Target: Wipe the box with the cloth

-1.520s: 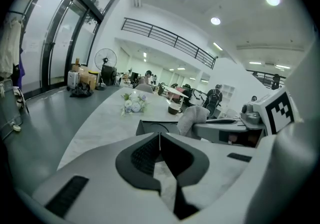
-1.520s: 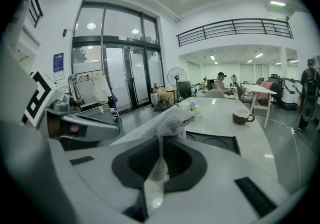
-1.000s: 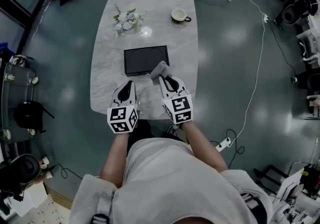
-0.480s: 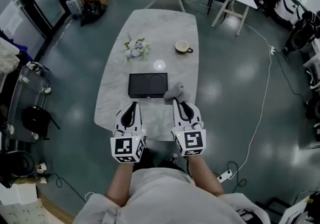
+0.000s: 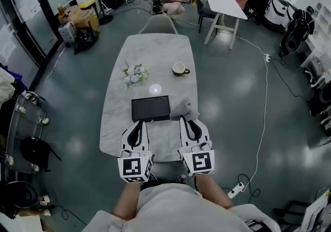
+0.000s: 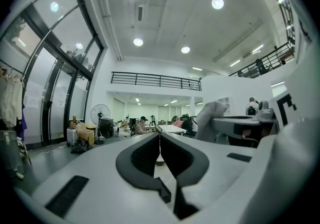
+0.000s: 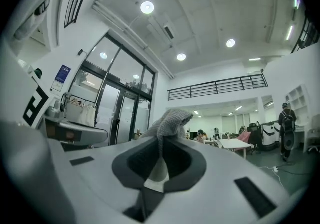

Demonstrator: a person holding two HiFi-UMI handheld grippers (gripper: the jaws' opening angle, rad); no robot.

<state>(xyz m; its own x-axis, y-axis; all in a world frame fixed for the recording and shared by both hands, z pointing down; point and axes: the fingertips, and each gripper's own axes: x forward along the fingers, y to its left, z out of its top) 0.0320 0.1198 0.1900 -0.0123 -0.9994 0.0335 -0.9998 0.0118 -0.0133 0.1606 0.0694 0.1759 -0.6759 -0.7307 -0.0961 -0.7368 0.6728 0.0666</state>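
**Cloth gripped, not on the box**

Your right tongs point(image 5: 185, 121) are clamped on the cloth point(image 5: 184, 108), which bunches up past their tips. Your left tongs point(image 5: 138, 123) are closed on nothing. The box point(image 5: 150, 108) lies on the worktop point(image 5: 118, 133), just ahead of the left tips and beside the cloth. The cloth looks clear of it. No sign shows of any wiping done, so I judge it all remains.

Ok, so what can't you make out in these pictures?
The box: not seen in either gripper view; head view too small to show dirt.
The cup: contents too small, head view.
The cloth: gripped end hidden by the right gripper, head view.
The table: part of near edge behind the left gripper, head view.
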